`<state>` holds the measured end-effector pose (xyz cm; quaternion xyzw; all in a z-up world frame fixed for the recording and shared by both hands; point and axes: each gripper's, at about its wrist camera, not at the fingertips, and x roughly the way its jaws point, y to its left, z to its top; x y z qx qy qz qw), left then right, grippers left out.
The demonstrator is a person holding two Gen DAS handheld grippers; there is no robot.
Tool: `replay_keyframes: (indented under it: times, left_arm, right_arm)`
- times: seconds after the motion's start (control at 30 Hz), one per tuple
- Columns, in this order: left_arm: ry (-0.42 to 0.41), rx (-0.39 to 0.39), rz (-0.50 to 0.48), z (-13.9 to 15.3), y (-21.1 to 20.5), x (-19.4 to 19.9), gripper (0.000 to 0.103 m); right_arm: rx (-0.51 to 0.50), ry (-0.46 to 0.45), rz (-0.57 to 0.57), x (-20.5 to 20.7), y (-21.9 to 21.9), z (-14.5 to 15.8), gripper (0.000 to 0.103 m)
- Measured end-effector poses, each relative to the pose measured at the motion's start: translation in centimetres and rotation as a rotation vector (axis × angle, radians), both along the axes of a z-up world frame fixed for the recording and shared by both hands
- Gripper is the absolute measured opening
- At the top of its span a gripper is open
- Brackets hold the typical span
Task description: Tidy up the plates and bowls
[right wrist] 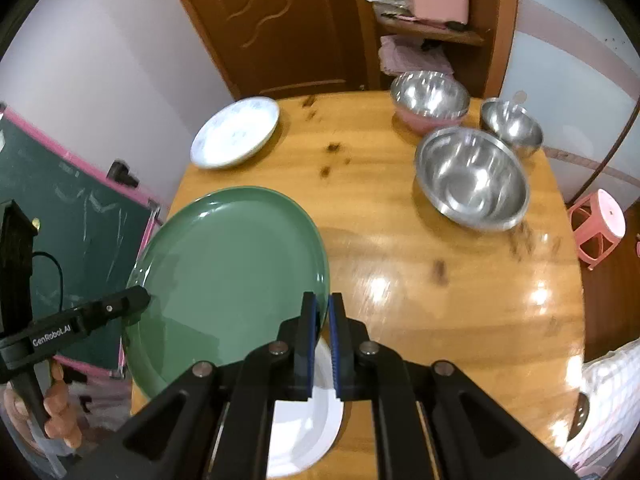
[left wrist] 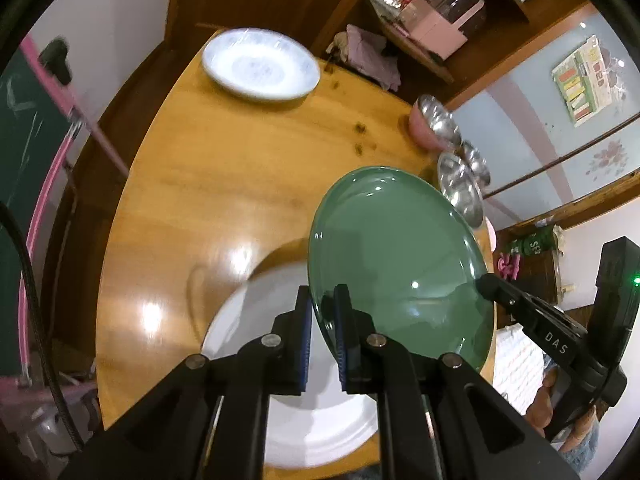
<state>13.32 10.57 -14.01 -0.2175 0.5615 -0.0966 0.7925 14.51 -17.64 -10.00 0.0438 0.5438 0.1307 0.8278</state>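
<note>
A large green plate (left wrist: 392, 240) (right wrist: 232, 260) hangs tilted above the round wooden table (left wrist: 200, 180) (right wrist: 440, 312), held at opposite rims. My left gripper (left wrist: 323, 296) is shut on its near-left rim; in the right wrist view the same gripper (right wrist: 142, 298) shows at the plate's left edge. My right gripper (right wrist: 322, 300) is shut on the plate's right rim, and the left wrist view catches this gripper (left wrist: 486, 284) at the far side. Under the green plate a white plate (left wrist: 280, 380) (right wrist: 308, 420) lies on the table. At the table's far edge sits a blue-patterned white plate (left wrist: 260, 66) (right wrist: 236, 132).
Three steel bowls stand at the far right: a large one (right wrist: 472, 176) (left wrist: 460, 192), a small one (right wrist: 512, 124), and one nested in a pink bowl (right wrist: 430, 96) (left wrist: 436, 120). A chalkboard (right wrist: 72, 208) leans at the left, and a pink stool (right wrist: 598, 228) stands at the right.
</note>
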Motion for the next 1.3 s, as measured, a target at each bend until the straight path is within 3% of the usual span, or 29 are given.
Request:
replay_keyframes:
  times: [0.23, 0.5, 0.83, 1.3]
  left_arm:
    - [0.024, 0.086, 0.005, -3.6, 0.3, -5.1, 0.009]
    - [0.047, 0.096, -0.004, -7.0, 0.1, -7.9, 0.01]
    - [0.028, 0.14, 0.012, -8.5, -0.1, -8.2, 0.01]
    - [0.044, 0.142, -0.001, -10.0, -0.2, -7.7, 0.01]
  right_arm:
    - [-0.035, 0.006, 0.045, -5.1, 1.9, -4.3, 0.006]
    - [-0.056, 0.023, 0.05, -7.9, 2.5, -7.8, 0.006]
    - [-0.058, 0.026, 0.064, -8.4, 2.9, -9.7, 0.006]
    - [-0.096, 0.045, 0.07, -8.1, 3.5, -11.2, 0.006]
